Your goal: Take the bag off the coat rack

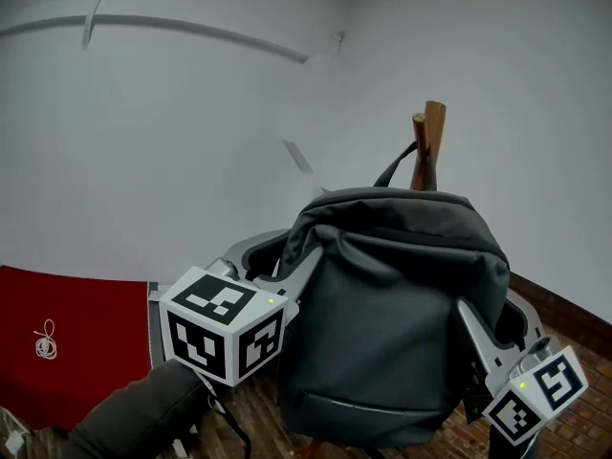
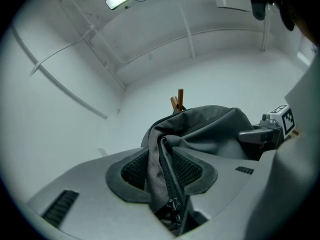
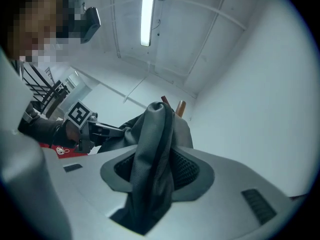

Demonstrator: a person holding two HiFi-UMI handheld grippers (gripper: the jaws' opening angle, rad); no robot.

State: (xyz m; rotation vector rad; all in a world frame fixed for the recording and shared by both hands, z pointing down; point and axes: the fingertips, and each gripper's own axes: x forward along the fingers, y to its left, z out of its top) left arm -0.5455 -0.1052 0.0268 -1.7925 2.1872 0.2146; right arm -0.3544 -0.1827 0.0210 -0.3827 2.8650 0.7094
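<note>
1. Bag [image 1: 382,304]: dark grey, upright, at centre of the head view. Its top loop [image 1: 397,167] runs up to the two wooden pegs of the rack [image 1: 428,146], which stand above the bag at upper centre right. I cannot tell whether the loop rests on a peg.

2. My left gripper [image 2: 167,176]: clamped on the bag. In the left gripper view a fold of fabric with a zipper [image 2: 172,204] is pinched between both pads, low in the frame. In the head view this gripper sits at lower left, against the bag's left side, with its marker cube [image 1: 222,325] nearest the camera and my sleeve [image 1: 134,414] below it.

3. My right gripper [image 3: 155,174]: clamped on the bag. In the right gripper view a thick vertical fold of fabric stands between both pads, at centre frame. In the head view this gripper sits at lower right, against the bag's right side.

4. Surroundings: a red cloth [image 1: 67,342] with a coiled white cord [image 1: 44,340] on it lies at far left of the head view. A white wall [image 1: 191,113] fills the upper frame.
</note>
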